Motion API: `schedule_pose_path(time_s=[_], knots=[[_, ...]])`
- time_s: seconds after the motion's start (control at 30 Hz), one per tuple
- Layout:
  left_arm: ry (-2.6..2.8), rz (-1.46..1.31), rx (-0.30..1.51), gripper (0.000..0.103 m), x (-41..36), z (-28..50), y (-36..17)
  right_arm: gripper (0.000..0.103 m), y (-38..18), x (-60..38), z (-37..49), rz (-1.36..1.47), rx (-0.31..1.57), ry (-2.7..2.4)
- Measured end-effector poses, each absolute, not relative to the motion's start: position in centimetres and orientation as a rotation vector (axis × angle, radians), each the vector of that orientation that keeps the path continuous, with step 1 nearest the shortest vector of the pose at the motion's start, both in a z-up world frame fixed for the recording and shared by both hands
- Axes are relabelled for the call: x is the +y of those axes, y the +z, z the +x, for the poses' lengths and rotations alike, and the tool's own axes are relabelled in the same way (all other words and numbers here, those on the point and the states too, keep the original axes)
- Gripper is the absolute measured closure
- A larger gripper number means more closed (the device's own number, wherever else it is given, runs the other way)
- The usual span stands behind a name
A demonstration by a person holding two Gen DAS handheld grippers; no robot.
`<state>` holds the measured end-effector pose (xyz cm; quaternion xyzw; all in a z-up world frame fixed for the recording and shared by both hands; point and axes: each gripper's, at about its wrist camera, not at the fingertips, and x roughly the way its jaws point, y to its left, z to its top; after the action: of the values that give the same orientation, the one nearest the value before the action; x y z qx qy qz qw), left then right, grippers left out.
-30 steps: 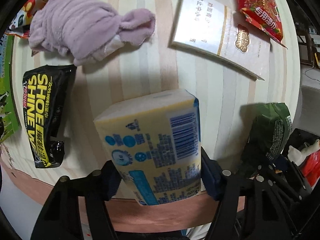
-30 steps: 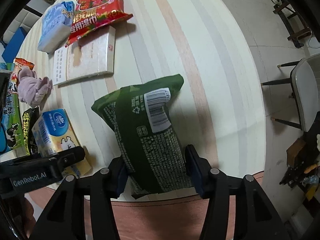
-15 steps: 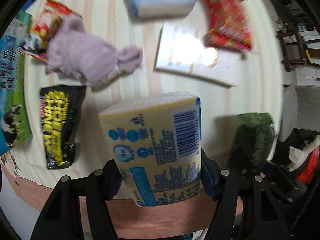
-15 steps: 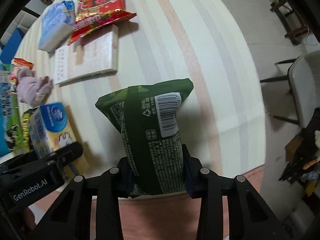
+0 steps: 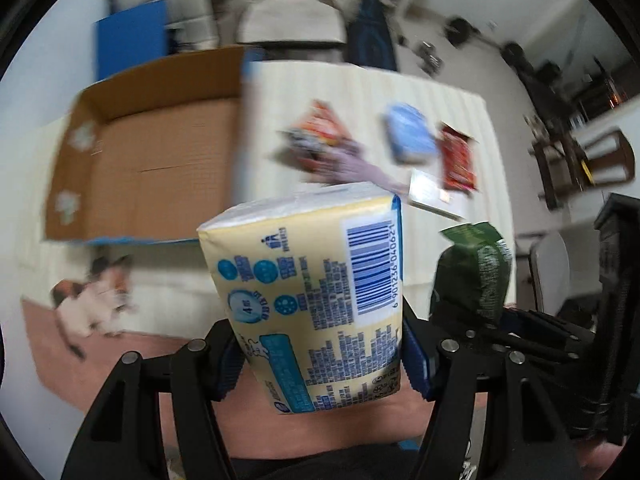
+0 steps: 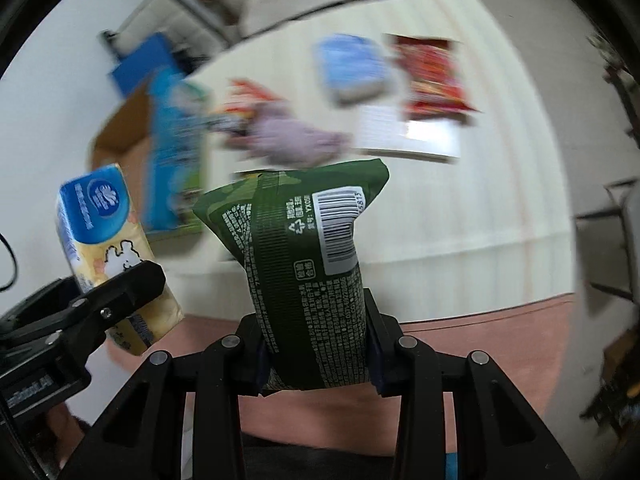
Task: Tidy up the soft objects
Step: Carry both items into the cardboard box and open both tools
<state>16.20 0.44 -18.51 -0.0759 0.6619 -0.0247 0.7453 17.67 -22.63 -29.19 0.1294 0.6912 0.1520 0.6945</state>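
Jaws on both sides are clamped on soft packs, each held clear above the tabletop (image 5: 460, 128). On the left gripper (image 5: 320, 360) the blue pads press the sides of a yellow tissue pack (image 5: 308, 280), barcode face toward the camera. The right gripper (image 6: 316, 344) has pinched the lower end of a green snack bag (image 6: 304, 264) so hard that the bag narrows at the grip.

An open cardboard box (image 5: 152, 160) sits on the left part of the tabletop, its floor apparently bare, though blur makes that uncertain. Still lying on the striped surface are a purple cloth (image 6: 296, 140), a pale blue pack (image 6: 352, 68), a red snack bag (image 6: 432, 76) and a white booklet (image 6: 412, 136).

Judging by this, the step in hand is the carry: two items lifted and on their way to the box. The next move calls for bringing each pack over the box opening, lowering it inside past the raised flap, then releasing. With both hands close together, they should go in one after the other to avoid a knock.
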Motion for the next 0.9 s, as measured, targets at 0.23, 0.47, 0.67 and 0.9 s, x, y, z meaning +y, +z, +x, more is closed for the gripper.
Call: schedule_pose_path(time_s=[0.23, 0.47, 0.67, 0.9], knots=[[0.051, -0.231, 1.424, 0.040, 13.6, 17.5, -17.5, 0.063, -22.5, -10.9, 18.6, 0.245, 1.482, 0.500], [0.021, -0.265, 1.470, 0.040, 22.5, 25.3, -21.7, 0.063, -24.3, 1.0, 24.4, 0.215, 1.499, 0.456], [-0.039, -0.249, 1.565, 0.040, 25.7, 31.5, -27.5, 0.063, -29.6, 7.8, 30.5, 0.172, 1.554, 0.363], [-0.089, -0.239, 1.634, 0.040, 27.0, 35.4, -32.1, 0.063, -34.3, 10.9, 34.7, 0.103, 1.600, 0.282]])
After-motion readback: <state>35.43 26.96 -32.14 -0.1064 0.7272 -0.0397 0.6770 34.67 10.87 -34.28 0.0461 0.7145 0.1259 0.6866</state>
